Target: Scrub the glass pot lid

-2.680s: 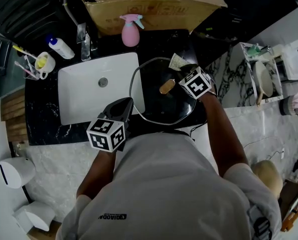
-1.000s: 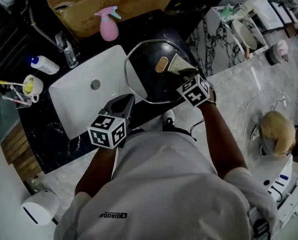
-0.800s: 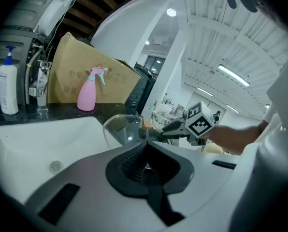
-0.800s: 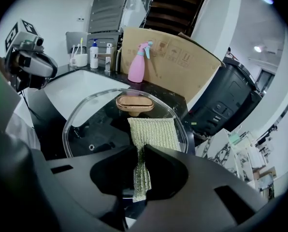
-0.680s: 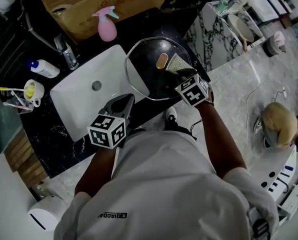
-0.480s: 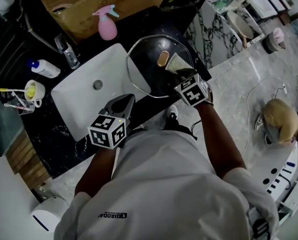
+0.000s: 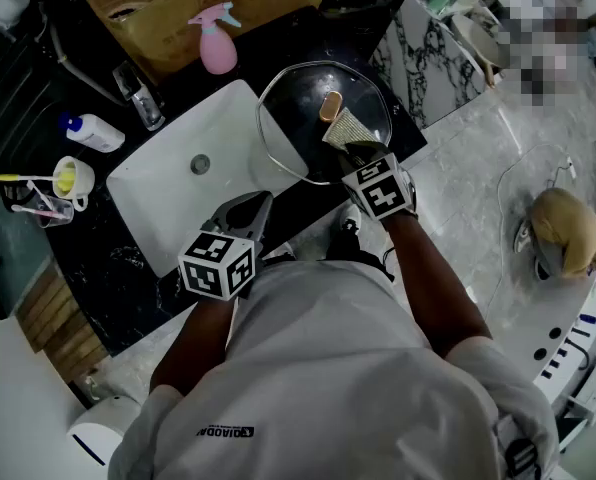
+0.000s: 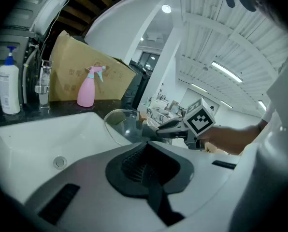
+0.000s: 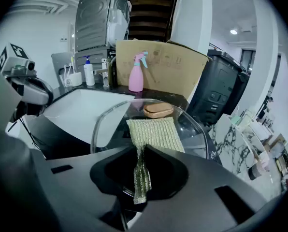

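Observation:
The glass pot lid (image 7: 293, 103) lies flat on the black counter, partly overhanging the white sink, with a tan knob (image 7: 330, 106) at its middle. My right gripper (image 7: 361, 151) is shut on a grey-green scouring pad (image 7: 343, 130), which lies spread on the lid just on the near side of the knob. In the right gripper view the pad (image 9: 152, 132) fans out from the gripper (image 9: 140, 153) onto the lid (image 9: 194, 129). My left gripper (image 7: 248, 208) hovers over the sink's near edge, shut and empty, left of the lid (image 8: 121, 123).
A white sink (image 7: 168, 203) fills the counter's left half, with a faucet (image 7: 138, 83) behind it. A pink spray bottle (image 7: 216, 46) and a cardboard box (image 7: 193, 3) stand at the back. A white pump bottle (image 7: 93, 133) and a cup (image 7: 68, 178) sit far left.
The right gripper has drawn the pad across the lid, from the far side of the knob round to its near side. The left gripper has kept its place.

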Demonstrator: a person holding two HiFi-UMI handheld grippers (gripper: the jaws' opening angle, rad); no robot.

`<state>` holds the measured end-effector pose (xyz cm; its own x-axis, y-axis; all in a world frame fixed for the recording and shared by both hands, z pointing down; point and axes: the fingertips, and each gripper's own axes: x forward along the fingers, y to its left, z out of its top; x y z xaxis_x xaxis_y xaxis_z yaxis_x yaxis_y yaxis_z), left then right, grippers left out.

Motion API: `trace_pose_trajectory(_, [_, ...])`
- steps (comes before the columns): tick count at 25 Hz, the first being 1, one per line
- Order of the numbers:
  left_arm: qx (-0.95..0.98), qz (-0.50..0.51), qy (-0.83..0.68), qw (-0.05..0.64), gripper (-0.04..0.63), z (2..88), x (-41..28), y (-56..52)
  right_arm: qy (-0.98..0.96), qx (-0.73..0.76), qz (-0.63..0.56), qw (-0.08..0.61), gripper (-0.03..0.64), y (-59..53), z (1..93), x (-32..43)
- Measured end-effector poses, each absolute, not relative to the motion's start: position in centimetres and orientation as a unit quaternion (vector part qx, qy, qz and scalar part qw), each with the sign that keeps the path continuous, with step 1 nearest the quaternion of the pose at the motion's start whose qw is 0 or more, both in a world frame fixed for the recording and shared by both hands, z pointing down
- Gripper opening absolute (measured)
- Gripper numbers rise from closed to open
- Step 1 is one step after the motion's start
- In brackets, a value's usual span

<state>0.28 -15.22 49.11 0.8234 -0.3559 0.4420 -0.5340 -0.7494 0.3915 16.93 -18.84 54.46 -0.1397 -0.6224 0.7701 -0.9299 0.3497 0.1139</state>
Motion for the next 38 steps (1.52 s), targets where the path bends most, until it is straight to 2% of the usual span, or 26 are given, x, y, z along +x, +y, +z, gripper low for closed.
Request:
trace_pose_trajectory(8, [0.920, 0.166, -0.240, 0.262, 0.012, 49.1, -0.7, -14.2, -0.734, 0.522, 0.187, 0.391, 0.086, -18.2, 54.6, 14.7])
trace_pose_trajectory(19, [0.921, 0.165, -0.231, 0.267, 0.012, 49.6, -0.9, -13.0, -0.744, 0.467, 0.108, 0.465, 0.086, -16.6, 55.4, 12.4])
trace_pose_trajectory(23, [0.922, 0.164, -0.231, 0.266, 0.012, 49.8, -0.7, -12.9, -0.757, 0.442, 0.099, 0.470, 0.084, -16.2, 55.6, 10.8])
trace_pose_trajectory(31, [0.917, 0.152, -0.259, 0.262, 0.012, 49.1, -1.6, -12.3, -0.801, 0.389, 0.118, 0.440, 0.083, -13.6, 54.9, 8.0])
trace_pose_trajectory(38, [0.923, 0.160, -0.251, 0.244, 0.012, 47.5, 1.5, -9.5, -0.839, 0.425, 0.122, 0.315, 0.077, -9.5, 48.8, 8.2])
